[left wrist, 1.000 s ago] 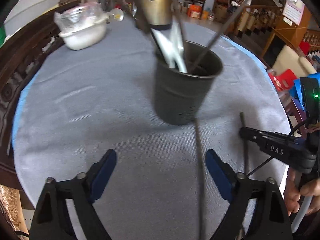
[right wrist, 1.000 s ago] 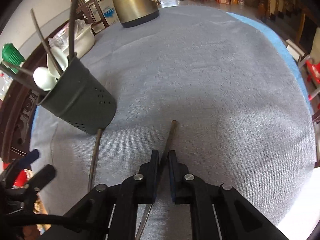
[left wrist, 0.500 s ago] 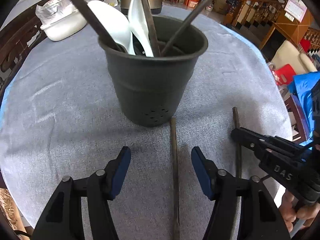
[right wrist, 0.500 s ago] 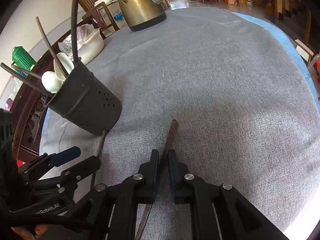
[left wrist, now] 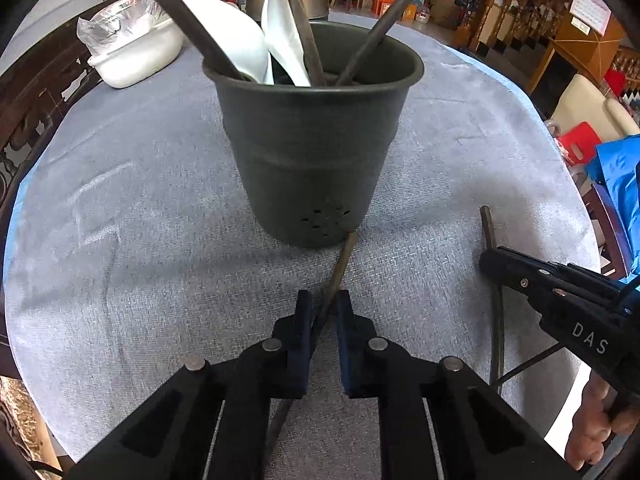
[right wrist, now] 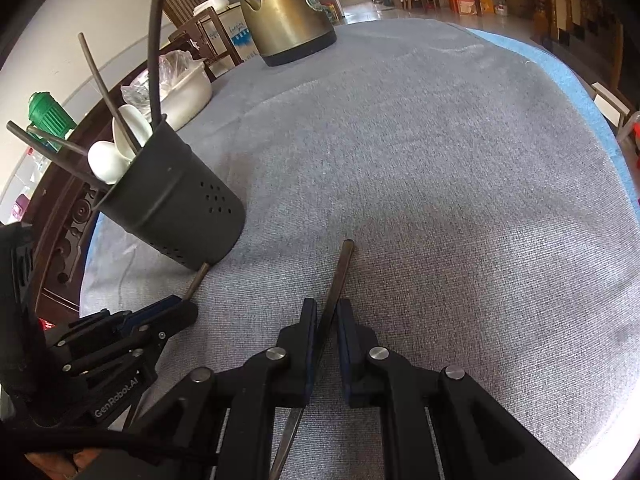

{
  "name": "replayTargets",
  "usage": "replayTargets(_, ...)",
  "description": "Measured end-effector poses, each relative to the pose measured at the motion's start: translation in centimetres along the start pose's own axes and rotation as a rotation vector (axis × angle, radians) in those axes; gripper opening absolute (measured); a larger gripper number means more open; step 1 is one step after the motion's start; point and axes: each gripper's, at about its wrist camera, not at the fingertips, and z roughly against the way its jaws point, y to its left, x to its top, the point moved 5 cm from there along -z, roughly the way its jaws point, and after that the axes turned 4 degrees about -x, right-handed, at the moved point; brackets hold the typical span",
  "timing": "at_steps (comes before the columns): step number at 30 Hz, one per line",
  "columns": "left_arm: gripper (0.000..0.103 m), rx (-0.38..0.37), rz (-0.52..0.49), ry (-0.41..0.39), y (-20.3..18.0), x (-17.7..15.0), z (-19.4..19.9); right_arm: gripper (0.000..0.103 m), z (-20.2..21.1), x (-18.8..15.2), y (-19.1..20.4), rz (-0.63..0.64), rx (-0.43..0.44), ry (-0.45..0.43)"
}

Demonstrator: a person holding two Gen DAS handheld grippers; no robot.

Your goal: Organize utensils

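Note:
A dark utensil holder (left wrist: 316, 152) stands on the grey tablecloth, with white spoons (left wrist: 240, 44) and dark chopsticks in it. It also shows in the right wrist view (right wrist: 176, 208). My left gripper (left wrist: 322, 304) is shut on a dark chopstick (left wrist: 340, 260) whose tip touches the holder's base. My right gripper (right wrist: 326, 312) is shut on a second dark chopstick (right wrist: 340, 272) that lies to the right of the holder. That second chopstick (left wrist: 490, 232) and the right gripper's fingers (left wrist: 520, 268) show at the right of the left wrist view.
A brass kettle (right wrist: 284, 12) stands at the far side of the round table. A white dish in plastic wrap (left wrist: 132, 56) sits at the far left. Dark wooden chairs (left wrist: 28, 112) ring the table's left edge. The table edge (left wrist: 576, 364) runs close on the right.
My left gripper has moved toward the holder and closed on the chopstick in front of it. My right gripper has stayed shut on its chopstick.

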Motion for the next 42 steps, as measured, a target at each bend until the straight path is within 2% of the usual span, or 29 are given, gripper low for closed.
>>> replayTargets(7,0.008,0.006,-0.024,-0.016,0.6,-1.7,0.9,0.011,0.1,0.0,0.4,0.013,-0.036,0.004)
replayTargets(23,0.006,0.034,-0.066,-0.059,1.2,-4.7,2.5,0.011,-0.1,0.2,0.7,0.023,-0.083,0.008)
replayTargets(42,0.006,0.053,-0.068,-0.064,0.3,-4.5,4.2,0.011,0.0,0.1,0.5,0.022,-0.075,0.001)
